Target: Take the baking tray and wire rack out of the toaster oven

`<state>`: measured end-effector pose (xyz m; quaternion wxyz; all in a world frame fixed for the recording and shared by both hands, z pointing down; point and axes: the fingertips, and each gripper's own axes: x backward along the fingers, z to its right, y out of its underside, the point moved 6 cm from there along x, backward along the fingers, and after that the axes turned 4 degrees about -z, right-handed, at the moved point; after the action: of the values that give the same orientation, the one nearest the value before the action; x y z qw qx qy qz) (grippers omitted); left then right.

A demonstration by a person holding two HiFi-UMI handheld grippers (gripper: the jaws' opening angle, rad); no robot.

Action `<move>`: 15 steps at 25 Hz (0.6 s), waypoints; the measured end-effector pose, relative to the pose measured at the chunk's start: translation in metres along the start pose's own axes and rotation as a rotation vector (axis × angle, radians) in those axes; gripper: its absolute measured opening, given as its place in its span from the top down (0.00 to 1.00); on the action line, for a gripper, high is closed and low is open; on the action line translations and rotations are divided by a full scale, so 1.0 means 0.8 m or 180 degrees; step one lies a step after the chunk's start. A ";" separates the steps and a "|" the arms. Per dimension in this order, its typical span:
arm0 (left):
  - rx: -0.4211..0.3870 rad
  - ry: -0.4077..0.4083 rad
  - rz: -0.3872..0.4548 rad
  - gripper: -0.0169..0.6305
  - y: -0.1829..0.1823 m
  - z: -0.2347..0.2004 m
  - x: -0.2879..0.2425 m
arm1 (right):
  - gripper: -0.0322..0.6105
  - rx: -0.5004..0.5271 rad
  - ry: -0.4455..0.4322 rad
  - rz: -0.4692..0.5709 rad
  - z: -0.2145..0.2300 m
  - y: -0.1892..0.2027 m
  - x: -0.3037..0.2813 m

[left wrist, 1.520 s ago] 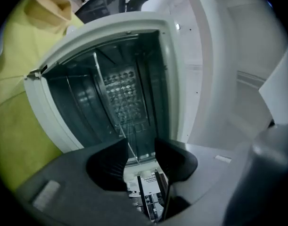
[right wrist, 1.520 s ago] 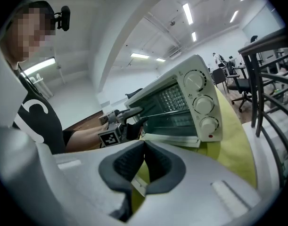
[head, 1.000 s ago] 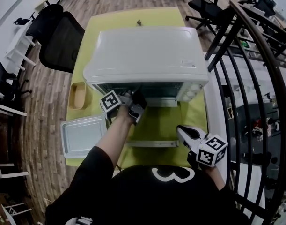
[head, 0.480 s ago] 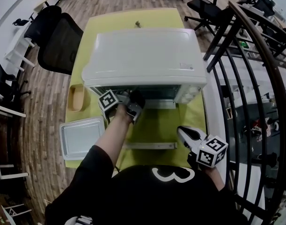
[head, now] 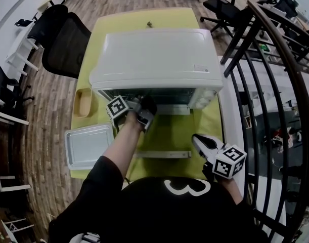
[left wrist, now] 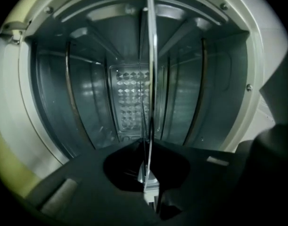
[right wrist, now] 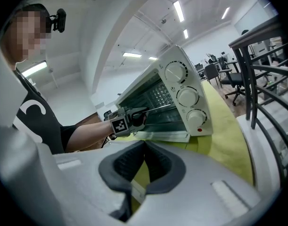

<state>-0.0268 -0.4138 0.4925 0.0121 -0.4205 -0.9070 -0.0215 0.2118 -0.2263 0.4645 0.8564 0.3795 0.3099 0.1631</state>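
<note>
Since one second ago the left gripper (head: 145, 104) has not shifted from the mouth of the toaster oven (head: 154, 54), but its jaws have gone from partly open to closed. The right gripper (head: 196, 139) has kept its place too.

Head view: the oven stands on the yellow-green worktop (head: 169, 130), with its door (head: 162, 155) folded down toward the person. The left gripper reaches level into the left half of the opening. The right gripper hangs over the worktop's near right corner, well apart from the oven. The baking tray (head: 88, 147) lies outside the oven on the worktop's near left corner, nearer the person than a wooden dish (head: 84, 103).

Left gripper view: the camera is rolled, so the wire rack (left wrist: 151, 69) shows edge-on as a bright vertical rod rising from the jaws. The jaws are pressed together on that front rod. The rack is still inside the cavity, with the perforated rear panel (left wrist: 134, 102) behind it.

Right gripper view: the jaws meet at their tips with nothing between them. Beyond them stands the oven, with three knobs (right wrist: 187, 97) on its front. The left gripper holds the rack's front rod at the opening.
</note>
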 end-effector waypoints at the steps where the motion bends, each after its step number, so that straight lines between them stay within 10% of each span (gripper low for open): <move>1: 0.0010 0.0002 0.0005 0.95 0.002 0.000 0.002 | 0.96 0.0001 -0.0003 0.0004 -0.001 0.000 0.002; 15: 0.0096 0.0067 -0.0021 0.96 0.044 0.005 0.056 | 0.96 0.0055 -0.0039 0.0021 -0.036 0.019 0.032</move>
<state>-0.0293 -0.3566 0.4910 0.0279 -0.4171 -0.9084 -0.0122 0.2118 -0.1878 0.4506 0.8544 0.3889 0.3048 0.1609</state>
